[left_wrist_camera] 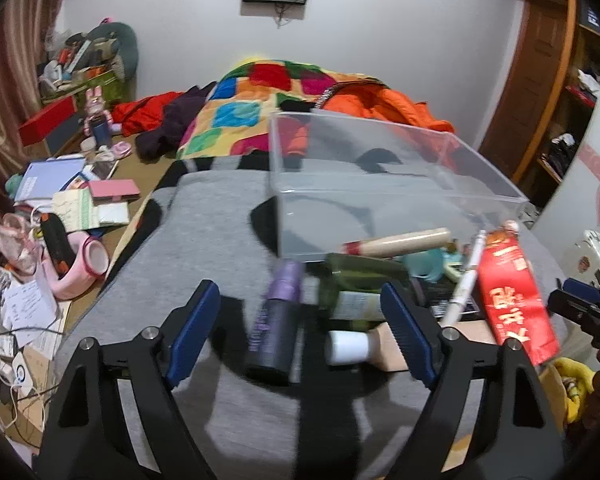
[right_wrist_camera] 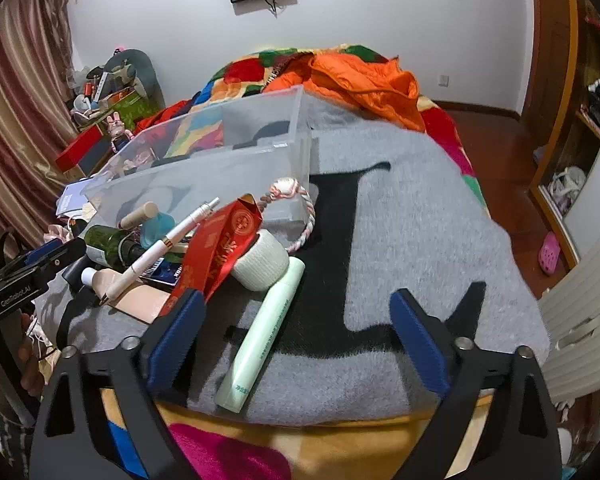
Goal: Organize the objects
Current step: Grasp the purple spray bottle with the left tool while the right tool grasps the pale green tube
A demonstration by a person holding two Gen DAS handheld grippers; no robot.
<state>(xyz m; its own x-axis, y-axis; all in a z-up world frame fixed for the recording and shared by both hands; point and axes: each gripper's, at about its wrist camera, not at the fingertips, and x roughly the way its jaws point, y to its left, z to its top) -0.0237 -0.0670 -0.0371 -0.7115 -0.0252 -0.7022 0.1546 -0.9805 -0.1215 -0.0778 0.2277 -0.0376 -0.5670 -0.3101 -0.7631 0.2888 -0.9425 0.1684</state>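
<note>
The left gripper [left_wrist_camera: 306, 312] has its jaws spread wide with nothing between the ribbed blue pads. Just ahead of them a dark purple cylindrical bottle [left_wrist_camera: 275, 320] lies lengthwise on the grey fleece blanket [left_wrist_camera: 172, 240]; blur hides its label. Toward the right pad are a white-capped tube [left_wrist_camera: 350, 346] and a dark green glass bottle [left_wrist_camera: 360, 280]. Beyond these a cream cylindrical stick [left_wrist_camera: 396, 242] lies in front of the clear plastic bin [left_wrist_camera: 380, 184], which stands empty on the bed. Right of the jaws a white pen [left_wrist_camera: 466, 276] leans across a glossy red carton [left_wrist_camera: 512, 300].

The right gripper [right_wrist_camera: 296, 334] is likewise wide open and holds nothing. Between its pads, nearer the left one, lies a pale green smooth tube [right_wrist_camera: 264, 336]. Past its far end stands a squat ribbed white roll [right_wrist_camera: 262, 260], with the red carton [right_wrist_camera: 220, 248] leaning at the left pad and a twisted pink-white rope ring [right_wrist_camera: 296, 208] against the bin [right_wrist_camera: 228, 156].
</note>
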